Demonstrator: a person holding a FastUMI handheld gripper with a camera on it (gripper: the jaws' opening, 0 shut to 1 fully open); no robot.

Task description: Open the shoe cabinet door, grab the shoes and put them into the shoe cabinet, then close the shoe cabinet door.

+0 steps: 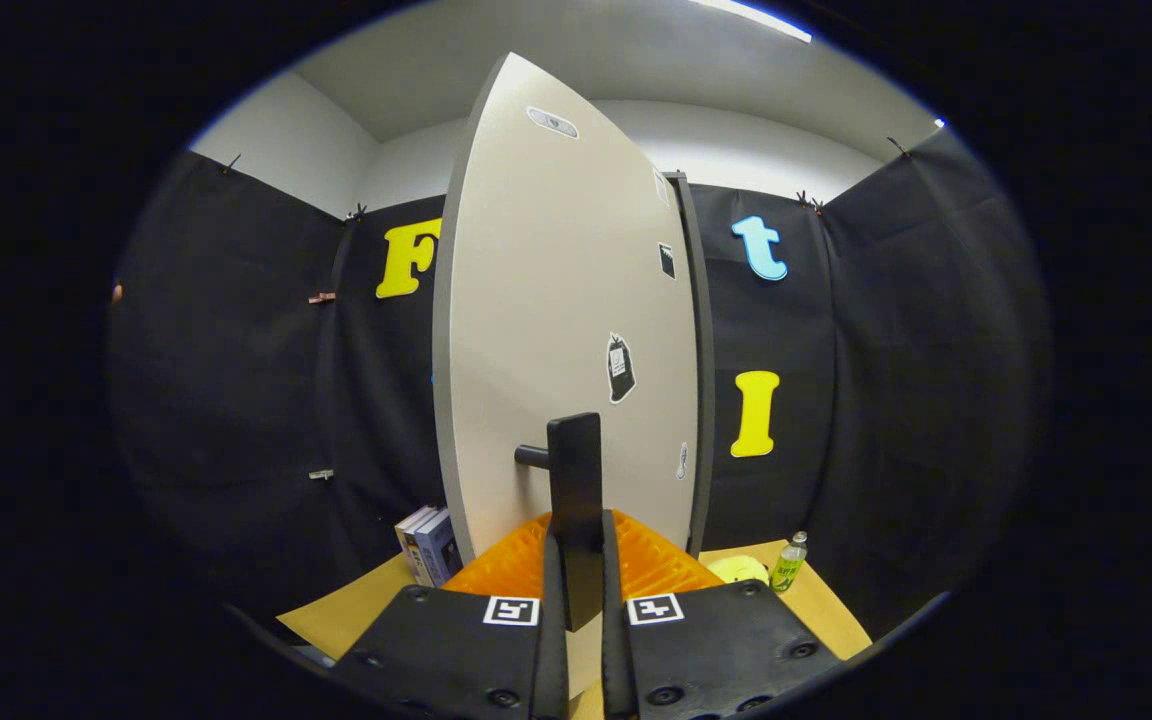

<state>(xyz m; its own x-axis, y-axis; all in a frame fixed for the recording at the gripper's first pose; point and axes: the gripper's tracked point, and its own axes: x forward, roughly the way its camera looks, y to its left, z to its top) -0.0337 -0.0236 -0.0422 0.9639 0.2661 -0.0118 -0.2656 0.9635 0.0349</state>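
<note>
Gripper view: I've got the gripper (576,590) clenched on the door handle (576,490), a dark upright bar standing off the shoe cabinet door (556,330) on a short round post. Both fingers (456,640) press in on the bar from either side, which is the only sensible hold here: the bar is slim and flat-sided, so squeezing it across gives me something to pull or push the panel with.

The door itself is a big smooth pale panel, matte, with a few small stickers on it. It stands swung partway out, its darker edge toward me, and the cabinet frame (702,380) shows just behind its far side. I can't see inside the cabinet from here.

Beyond the fingers, ribbed orange pads (656,560) flank the handle. Off on the tan worktop (826,610), near its right edge, there's a green bottle (789,562) and something yellow (736,569) beside it. Can't tell if that's the shoes. A few books (428,545) stand toward the left edge.
</note>
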